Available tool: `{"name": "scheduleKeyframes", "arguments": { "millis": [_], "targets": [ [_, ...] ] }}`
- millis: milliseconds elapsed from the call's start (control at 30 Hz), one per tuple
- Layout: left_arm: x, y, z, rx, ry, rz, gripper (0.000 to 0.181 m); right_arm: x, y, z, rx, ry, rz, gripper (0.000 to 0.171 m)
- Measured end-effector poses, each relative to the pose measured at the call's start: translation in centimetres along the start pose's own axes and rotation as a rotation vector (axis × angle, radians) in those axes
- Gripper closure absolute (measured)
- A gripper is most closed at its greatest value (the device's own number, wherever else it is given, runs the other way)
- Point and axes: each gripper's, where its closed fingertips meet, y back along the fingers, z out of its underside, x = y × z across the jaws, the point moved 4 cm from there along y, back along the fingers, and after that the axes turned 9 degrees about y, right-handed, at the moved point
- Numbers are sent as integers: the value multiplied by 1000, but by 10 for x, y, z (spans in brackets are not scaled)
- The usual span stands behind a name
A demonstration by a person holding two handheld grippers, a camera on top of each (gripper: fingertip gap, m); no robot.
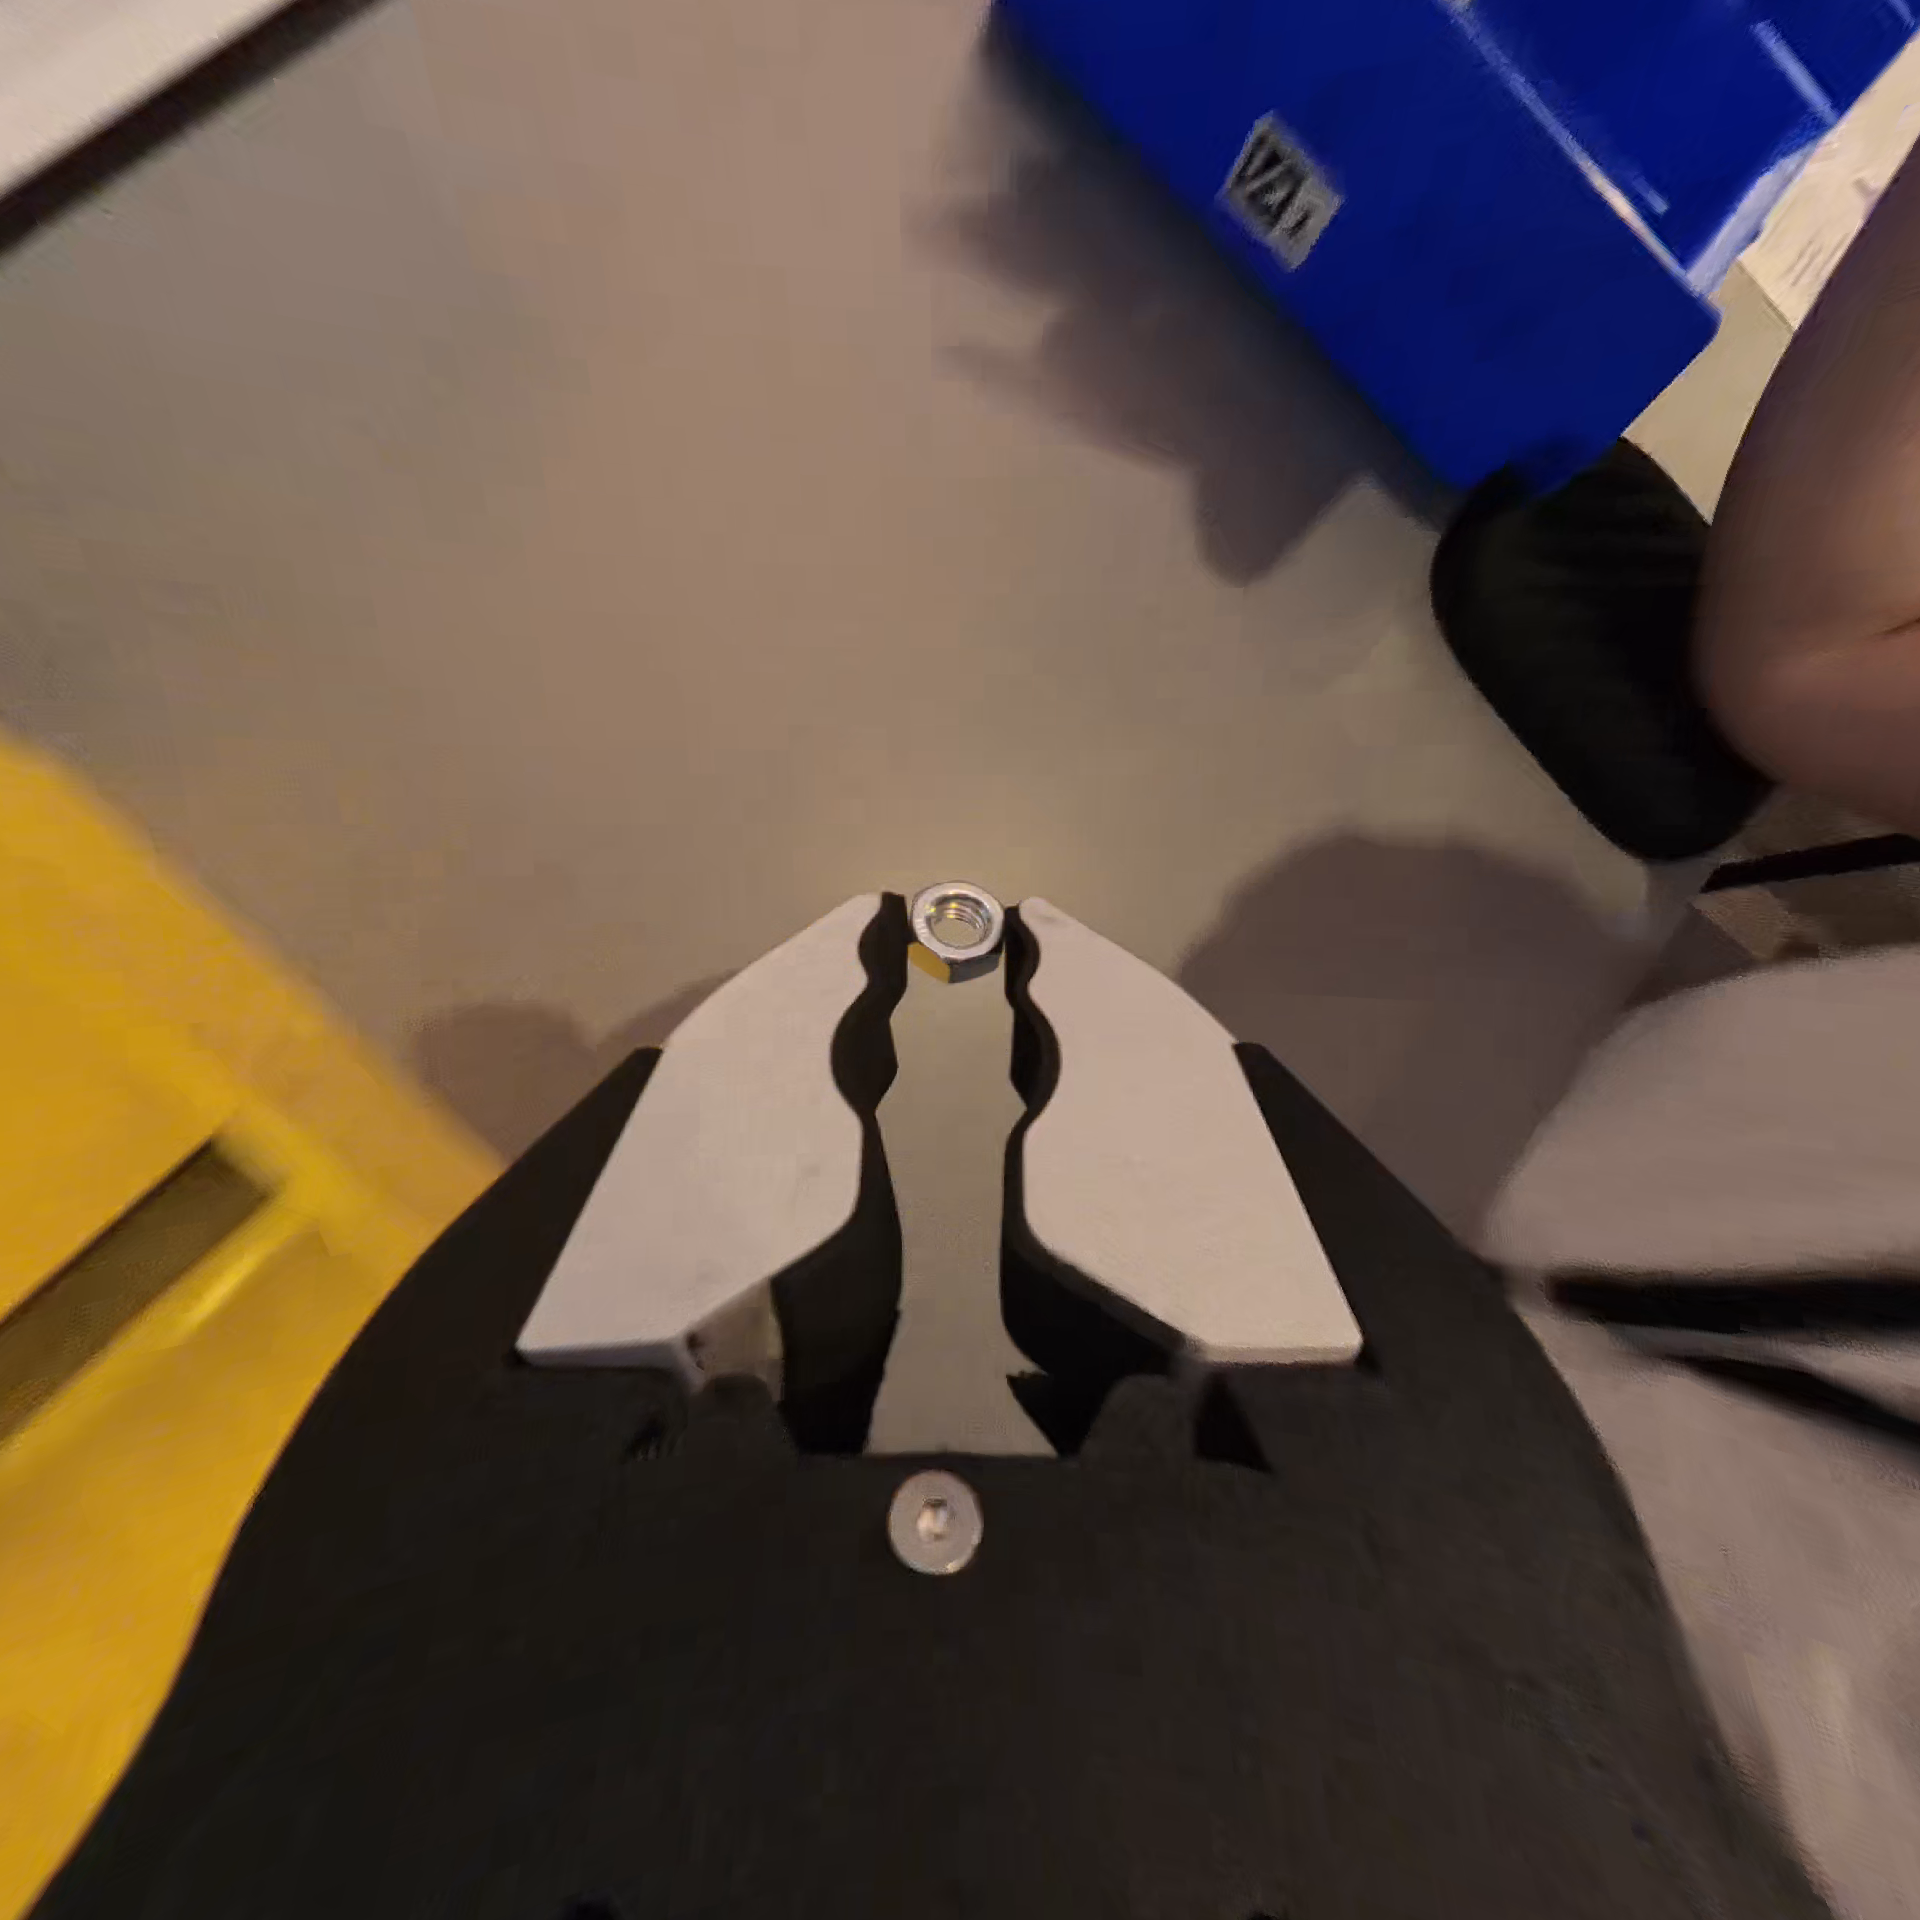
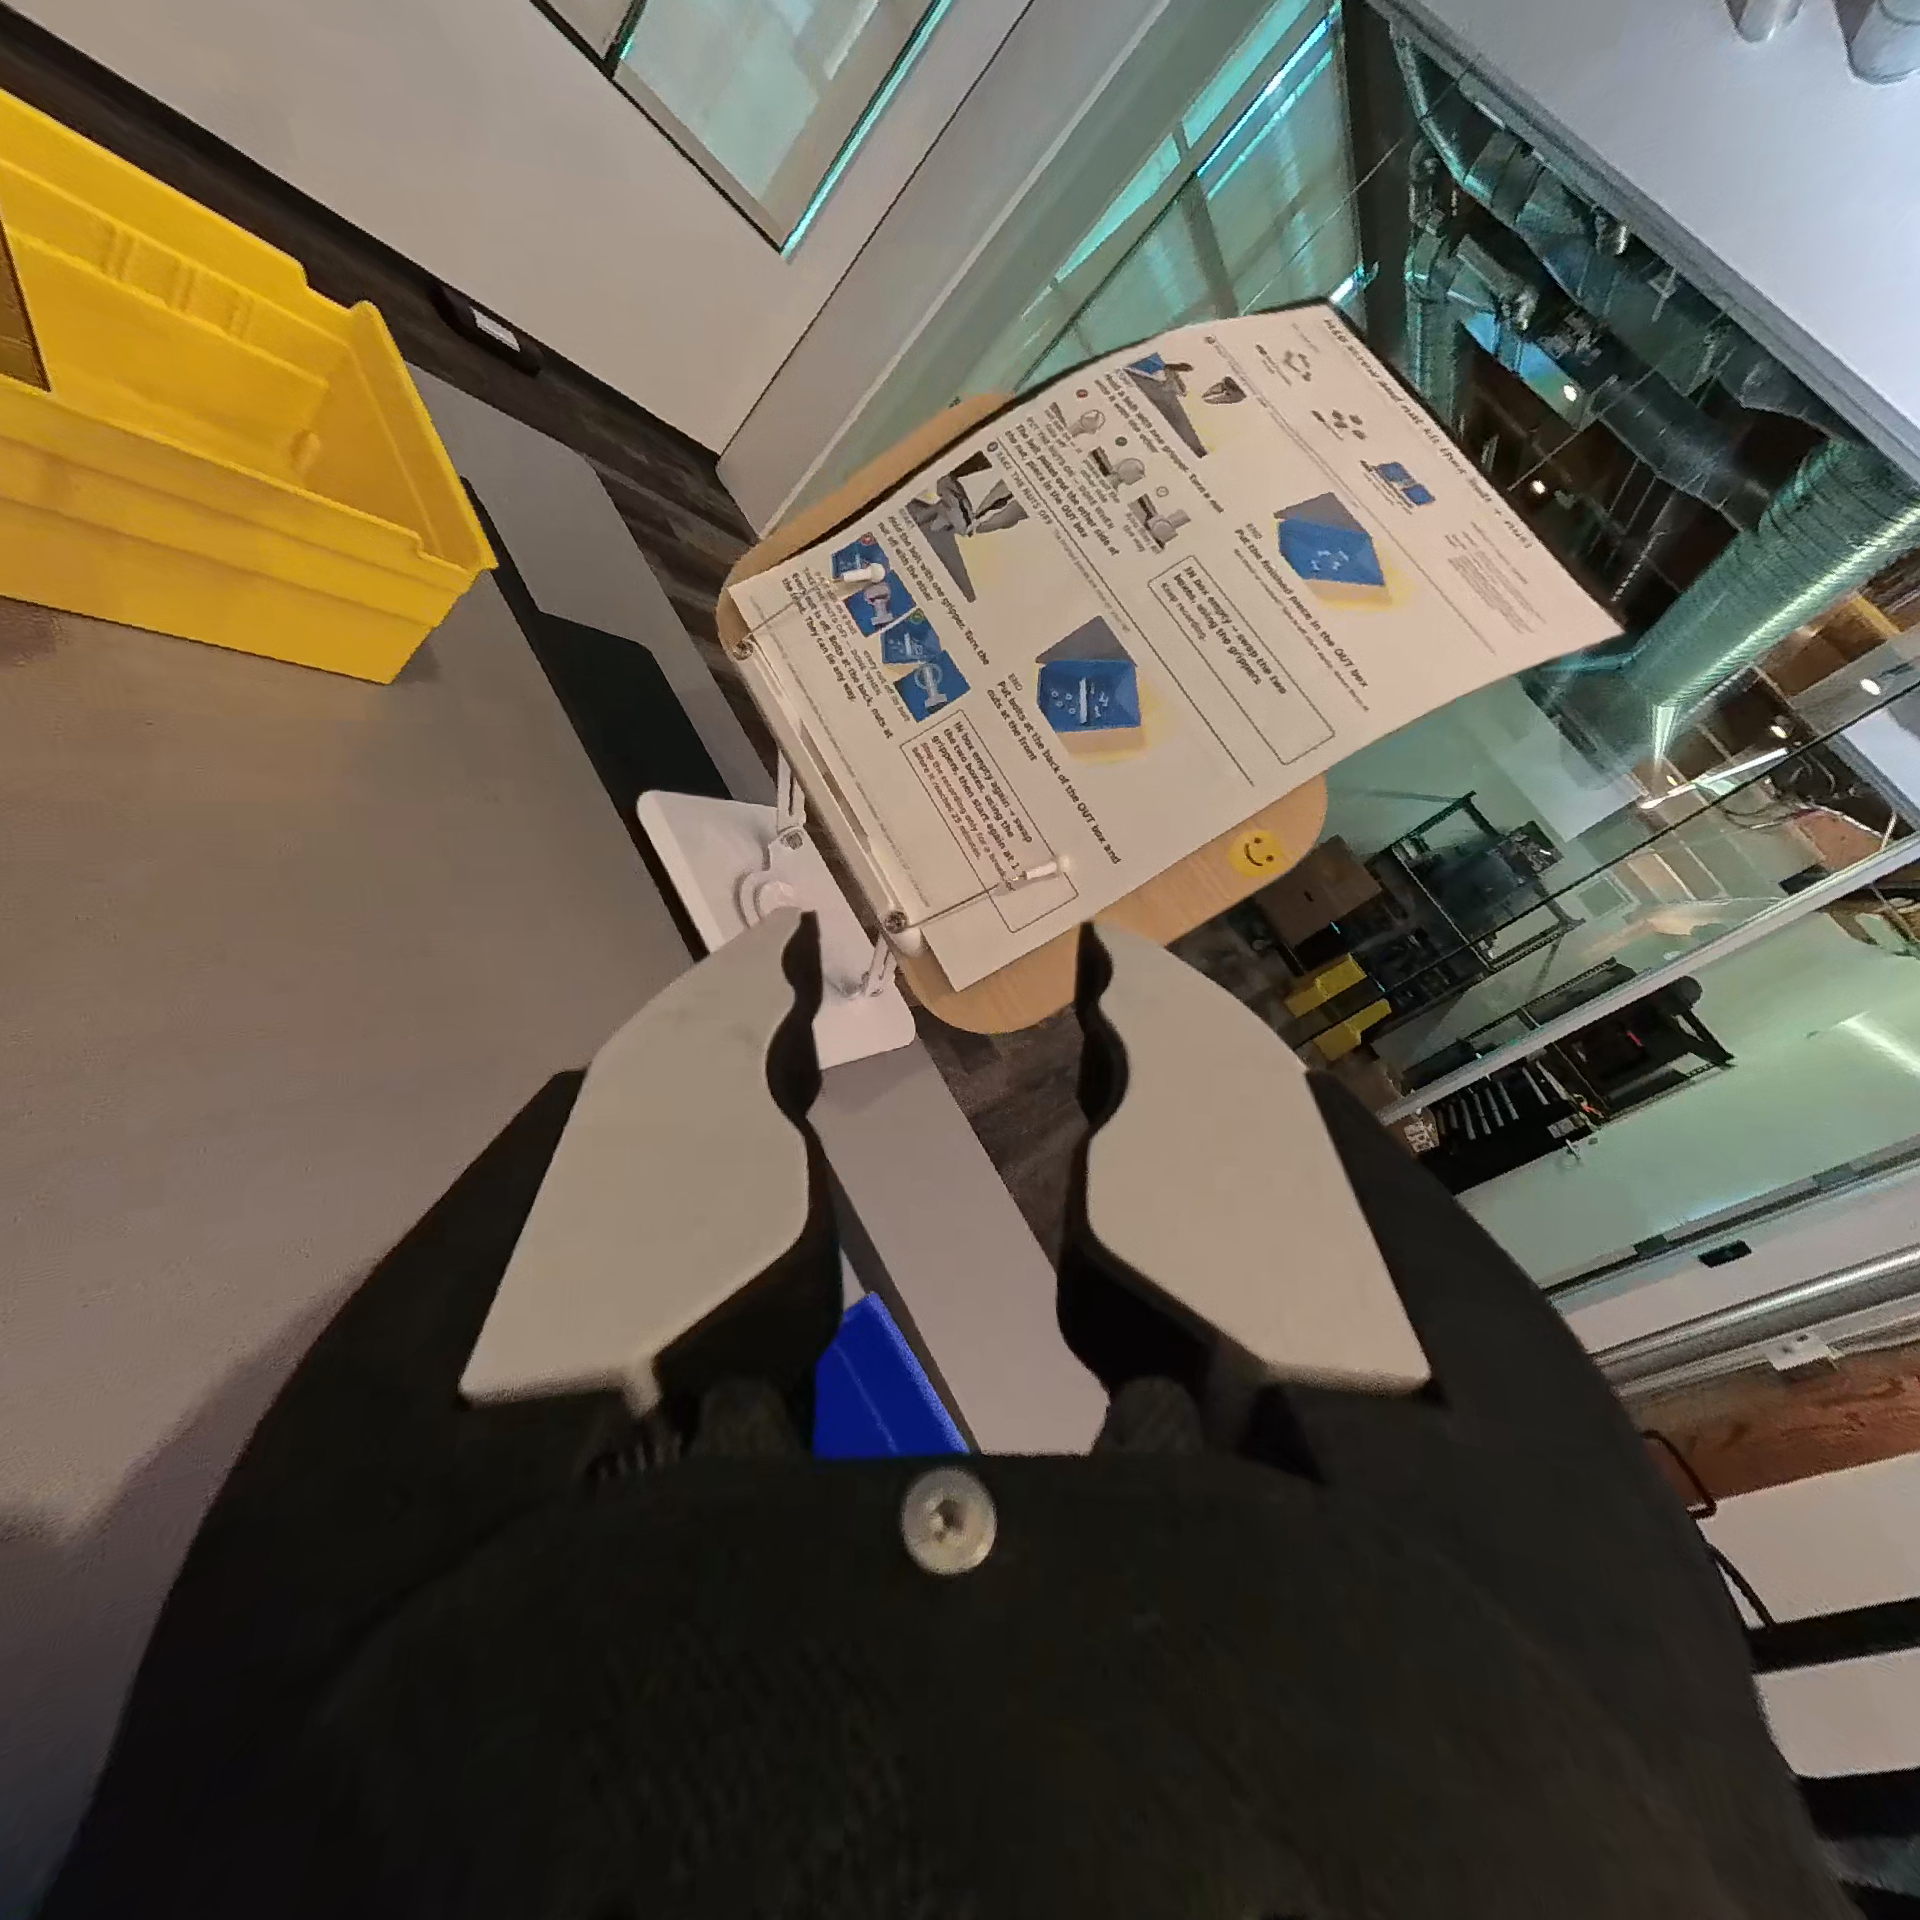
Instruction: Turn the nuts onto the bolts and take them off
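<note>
In the left wrist view my left gripper (image 1: 954,930) is shut on a small silver hex nut (image 1: 956,925), pinched between the very tips of the grey fingers (image 1: 790,1049), with the threaded hole facing the camera. It hangs above the grey table (image 1: 571,520). In the right wrist view my right gripper (image 2: 940,956) is open and empty, tilted up over the table's far edge toward a paper sheet. No bolt shows in either view.
A blue bin (image 1: 1455,208) stands at the upper right of the left view, a yellow bin (image 1: 135,1091) at the left; it also shows in the right view (image 2: 208,436). A printed instruction sheet on a wooden clipboard stand (image 2: 1091,644) stands at the table edge. A person's arm with black cuff (image 1: 1579,644) is at the right. One gripper's finger ends stand about 30 cm off the other's.
</note>
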Motion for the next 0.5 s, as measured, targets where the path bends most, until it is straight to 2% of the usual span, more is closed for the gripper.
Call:
{"name": "scheduleKeyframes", "arguments": {
  "millis": [100, 200, 300, 500],
  "targets": [
    [25, -80, -1, 116, -120, 78, 164, -9, -5, -4, -1, 19, -28, 123],
    [35, -130, -6, 164, -111, 224, 164, -17, -7, -3, -9, 30, -54, 123],
    [38, -159, -1, 128, -134, 248, 164, -16, -8, 1, -26, 42, -53, 123],
    [40, -184, 11, 49, -298, 129, 164, -13, -12, 7, -29, 24, -59, 123]
  ]
}}
